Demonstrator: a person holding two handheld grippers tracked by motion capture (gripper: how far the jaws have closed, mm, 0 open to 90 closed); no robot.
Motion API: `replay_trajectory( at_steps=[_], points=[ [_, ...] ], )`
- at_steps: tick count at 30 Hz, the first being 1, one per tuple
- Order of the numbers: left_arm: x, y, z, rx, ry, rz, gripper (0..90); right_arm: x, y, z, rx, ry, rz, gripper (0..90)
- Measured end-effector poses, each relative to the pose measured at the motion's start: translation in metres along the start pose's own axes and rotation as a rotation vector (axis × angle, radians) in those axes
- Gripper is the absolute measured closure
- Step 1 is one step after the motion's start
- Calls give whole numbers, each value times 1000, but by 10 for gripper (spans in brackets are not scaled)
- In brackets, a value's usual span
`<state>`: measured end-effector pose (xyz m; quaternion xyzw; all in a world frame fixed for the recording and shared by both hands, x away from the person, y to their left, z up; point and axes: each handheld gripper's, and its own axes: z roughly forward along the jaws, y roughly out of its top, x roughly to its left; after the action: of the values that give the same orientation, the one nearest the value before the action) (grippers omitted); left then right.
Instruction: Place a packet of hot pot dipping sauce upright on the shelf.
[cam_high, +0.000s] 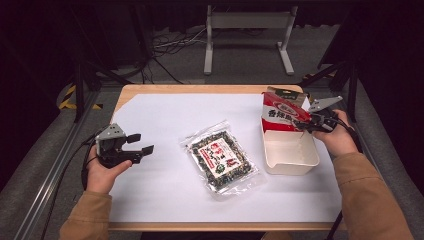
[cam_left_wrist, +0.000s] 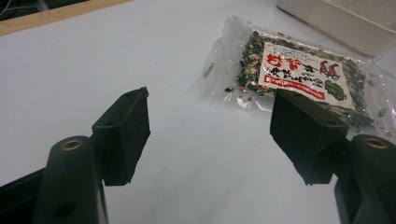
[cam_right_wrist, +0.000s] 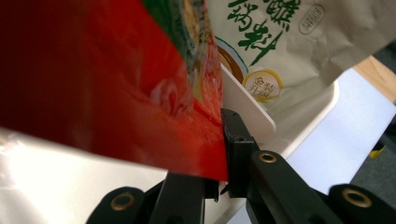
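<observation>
The right gripper (cam_high: 314, 121), held in the person's right hand (cam_high: 339, 136), is pinching the edge of a red and white printed snack pouch (cam_high: 283, 113); in the right gripper view its black jaws are pressed together on the pouch's red film (cam_right_wrist: 140, 93). The pouch stands upright just left of that gripper, at the far end of a shallow, cream-white rectangular plastic tray (cam_high: 290, 152), with its lower part inside the tray. A second pale packet with green printing (cam_right_wrist: 299, 42) shows beyond the jaws, against the tray's wall. The left gripper (cam_high: 141, 144), carried in the left hand (cam_high: 102, 172), is well apart from the tray, above the white paper sheet (cam_high: 165, 195) that covers the wooden table (cam_high: 200, 88); its jaws are spread wide with nothing between them. Ahead of them and to their right lies a flat clear plastic bag of dark dried bits with a red and white label (cam_left_wrist: 299, 74), between the two grippers, just beside the tray.
</observation>
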<state>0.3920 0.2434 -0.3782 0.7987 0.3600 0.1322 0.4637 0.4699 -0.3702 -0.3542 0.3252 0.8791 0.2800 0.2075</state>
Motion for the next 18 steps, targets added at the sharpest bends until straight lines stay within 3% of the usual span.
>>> replay_trajectory(
  at_steps=[3, 6, 8, 11, 13, 16, 18],
  points=[
    [0, 0, 1, 1, -3, -1, 295, -1, 1, 0, -2, -4, 23, 827],
    [0, 1, 2, 2, 2, 7, 293, -3, 0, -2, -40, -17, 60, 759],
    [0, 1, 3, 2, 0, 0, 291, -5, -1, -6, -103, -51, 107, 688],
    [-1, 2, 4, 7, -4, 2, 290, -5, -1, -9, -117, -70, 130, 612],
    [-1, 2, 5, 9, -7, 9, 289, -5, -2, -10, -131, -90, 159, 512],
    [-1, 3, 6, 10, -9, 10, 288, -6, -5, -14, -201, -70, 227, 423],
    [-2, 4, 8, 10, -15, 13, 286, -4, -8, -19, -233, -61, 246, 400]
  ],
)
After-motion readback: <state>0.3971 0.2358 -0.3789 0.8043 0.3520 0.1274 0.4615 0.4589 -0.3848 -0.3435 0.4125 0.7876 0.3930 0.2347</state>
